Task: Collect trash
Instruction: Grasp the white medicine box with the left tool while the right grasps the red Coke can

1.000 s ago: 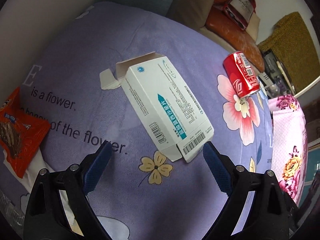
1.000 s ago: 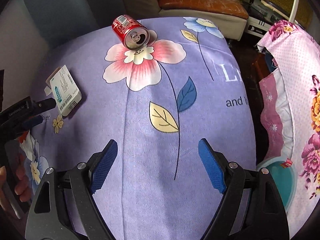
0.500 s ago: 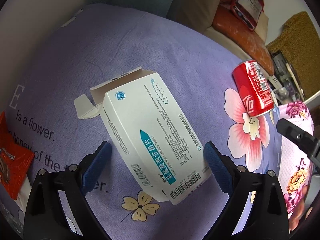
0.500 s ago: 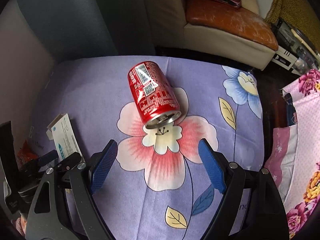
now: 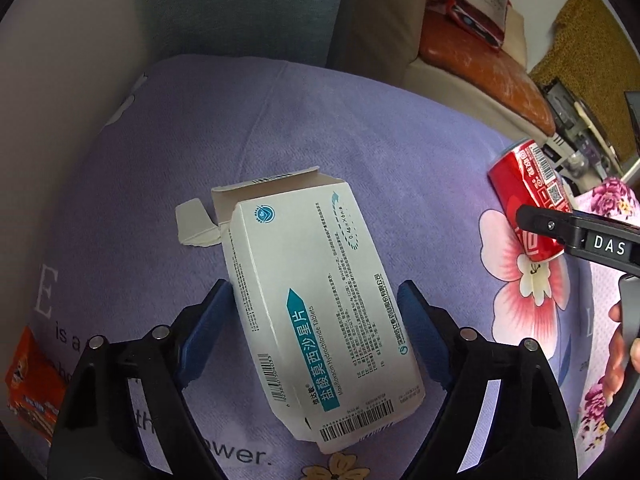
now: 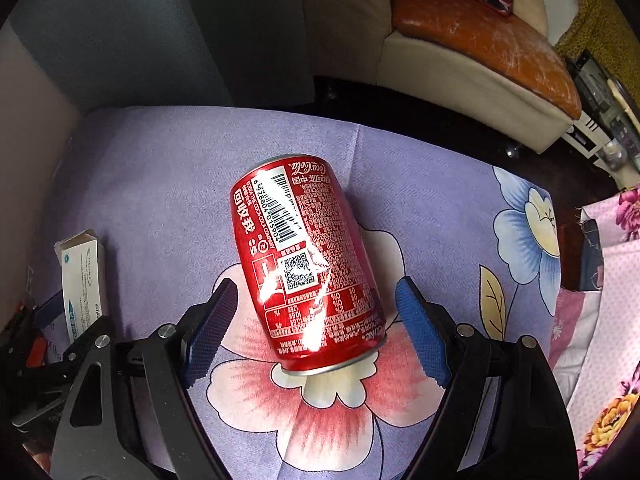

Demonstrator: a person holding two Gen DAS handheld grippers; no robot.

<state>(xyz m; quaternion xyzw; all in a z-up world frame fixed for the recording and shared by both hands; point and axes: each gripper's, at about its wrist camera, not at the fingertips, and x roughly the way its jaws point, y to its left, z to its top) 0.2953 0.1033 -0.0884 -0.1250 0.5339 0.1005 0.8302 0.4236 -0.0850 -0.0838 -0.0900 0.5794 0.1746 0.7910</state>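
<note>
White cardboard, the medicine box, lies on the purple cloth between the left gripper's spread fingers, which have just been closing; its left pad looks nearly against the box. An orange wrapper shows only here. Right view: the red can lies between the right gripper's parted, untouching fingers.

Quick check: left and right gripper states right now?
Left gripper: open, jaws just closing around medicine box.
Right gripper: open, straddling cola can, pads clear.
</note>
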